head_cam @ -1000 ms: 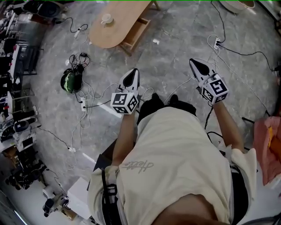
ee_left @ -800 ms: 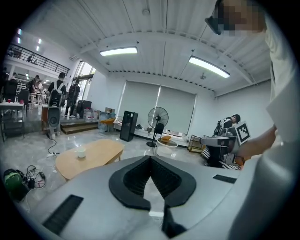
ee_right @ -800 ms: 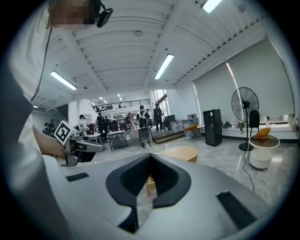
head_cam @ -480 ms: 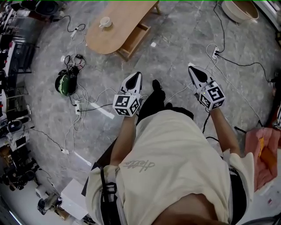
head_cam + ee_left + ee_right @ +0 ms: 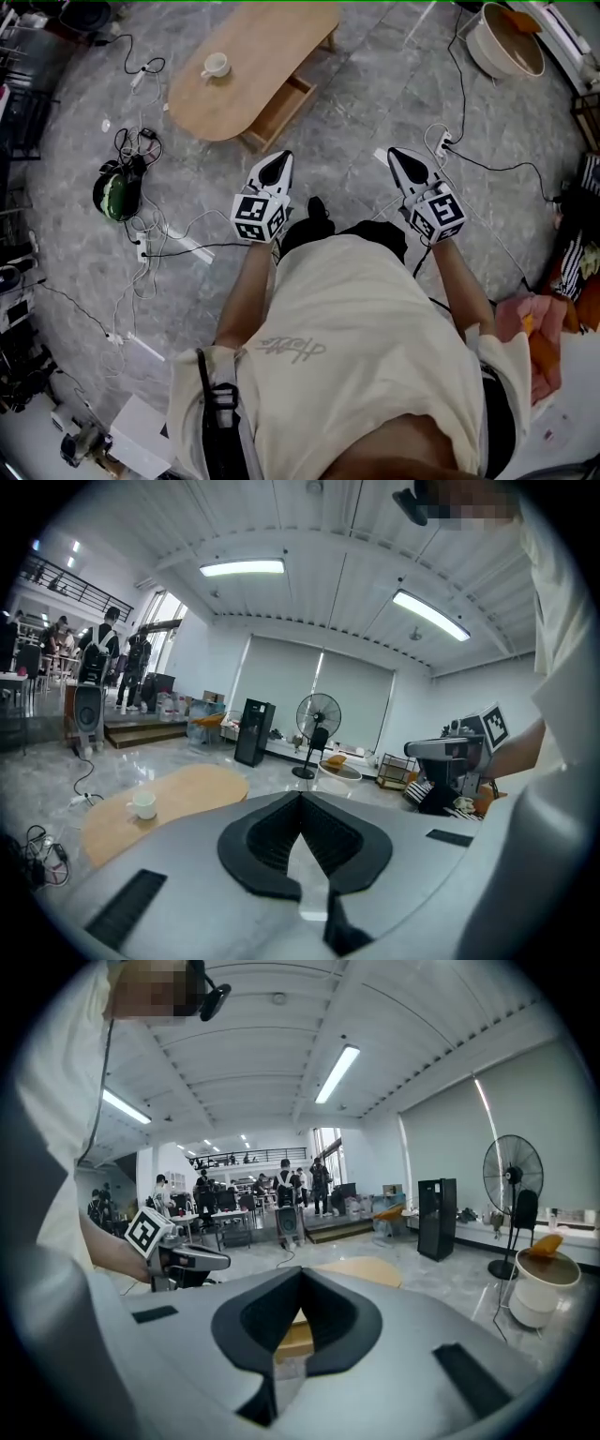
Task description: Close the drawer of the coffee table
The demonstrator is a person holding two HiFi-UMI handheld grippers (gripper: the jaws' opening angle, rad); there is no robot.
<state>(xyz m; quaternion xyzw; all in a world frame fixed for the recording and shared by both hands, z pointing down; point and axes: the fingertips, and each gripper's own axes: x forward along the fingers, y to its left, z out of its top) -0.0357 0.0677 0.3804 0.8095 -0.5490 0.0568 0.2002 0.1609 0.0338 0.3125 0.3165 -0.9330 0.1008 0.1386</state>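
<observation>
The oval wooden coffee table (image 5: 246, 58) stands on the grey floor ahead of me, with a white cup (image 5: 216, 66) on top. Its drawer (image 5: 277, 111) juts out open on the side facing me. My left gripper (image 5: 279, 159) is held in the air short of the drawer, jaws shut and empty. My right gripper (image 5: 395, 153) hangs further right, also shut on nothing. The left gripper view shows the tabletop (image 5: 173, 799) and cup (image 5: 143, 804) left of the closed jaws (image 5: 301, 797). In the right gripper view the drawer (image 5: 292, 1333) shows through the gap behind the closed jaws (image 5: 300, 1273).
A green helmet-like object (image 5: 114, 187) and tangled cables (image 5: 164, 234) lie on the floor to the left. A white basin (image 5: 506, 42) sits far right, with a power strip (image 5: 441, 142) and cords nearby. A pink cloth (image 5: 530, 323) lies at the right. A standing fan (image 5: 319, 719) is beyond the table.
The person has stepped toward the table: table and drawer sit lower and nearer in the head view. Both grippers stay shut and have shifted slightly left and up.
</observation>
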